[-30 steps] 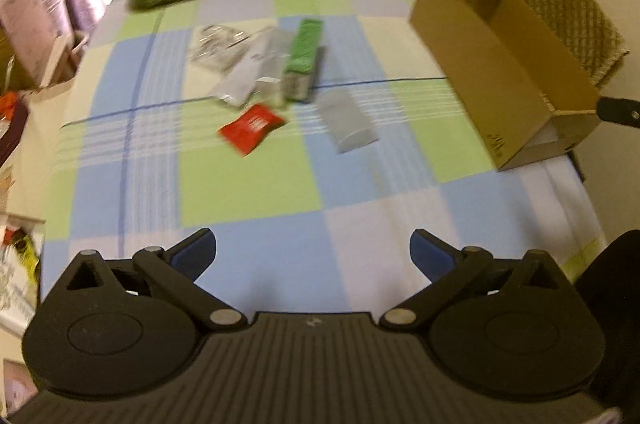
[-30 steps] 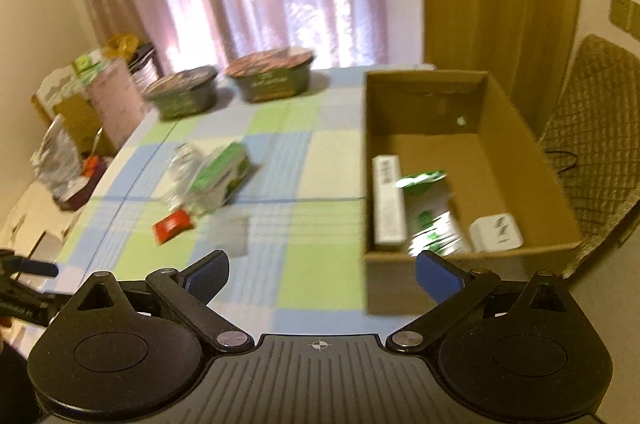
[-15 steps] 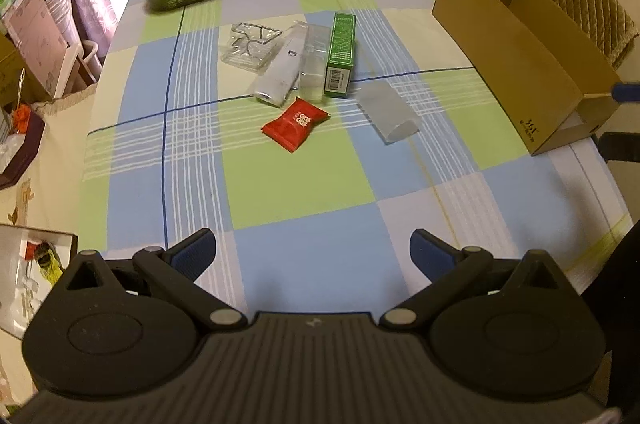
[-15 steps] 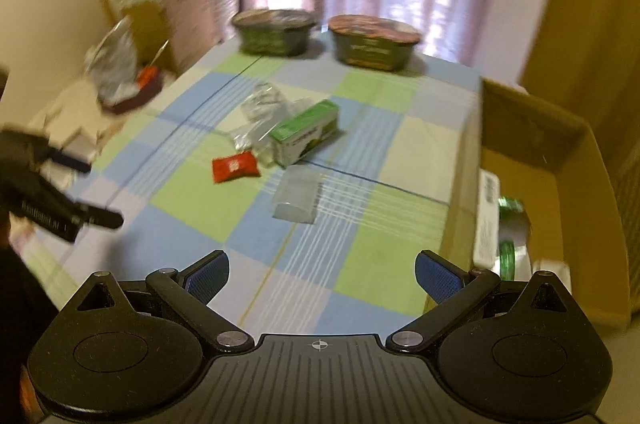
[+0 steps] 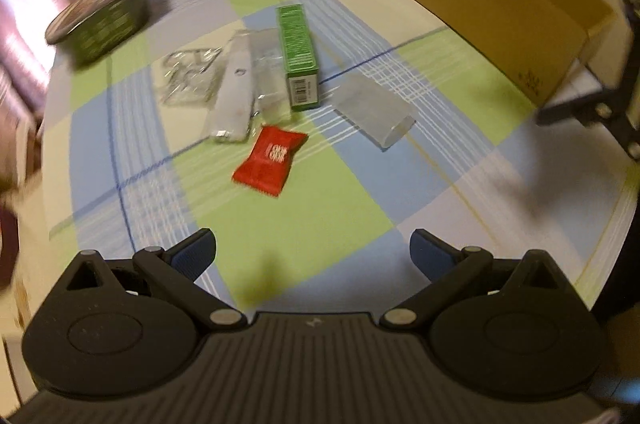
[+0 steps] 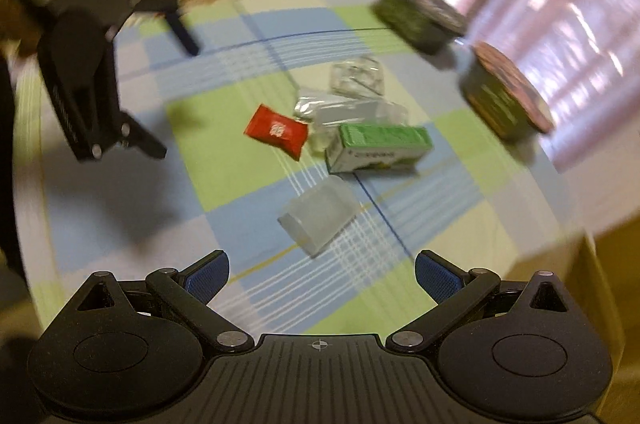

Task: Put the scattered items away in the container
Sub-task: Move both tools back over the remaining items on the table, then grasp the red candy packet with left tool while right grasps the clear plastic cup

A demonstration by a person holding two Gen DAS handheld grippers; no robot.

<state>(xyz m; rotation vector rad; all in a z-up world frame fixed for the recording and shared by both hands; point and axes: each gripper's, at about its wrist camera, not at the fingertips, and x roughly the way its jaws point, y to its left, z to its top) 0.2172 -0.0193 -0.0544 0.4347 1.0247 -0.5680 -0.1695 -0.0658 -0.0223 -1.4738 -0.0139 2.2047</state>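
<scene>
In the middle of the bench (image 5: 280, 224), on its checked cloth, lie the scattered items: a red sachet (image 5: 271, 160), a green carton (image 5: 298, 58) lying flat beyond it, a clear plastic case (image 5: 374, 114) just beside the carton's near end, a white wrapped stick (image 5: 234, 96) and a crumpled clear wrapper (image 5: 188, 78) on the carton's other side. The cardboard box (image 5: 492, 8) stands open at the bench's far right corner as the left wrist camera sees it. Two lidded green bowls (image 5: 100, 16) sit along the far edge.

The left claw (image 5: 313, 251) hovers above the near edge with its fingers wide apart, holding nothing. The right claw (image 6: 322, 274) is likewise spread and empty, just short of the clear plastic case. Both views are blurred.
</scene>
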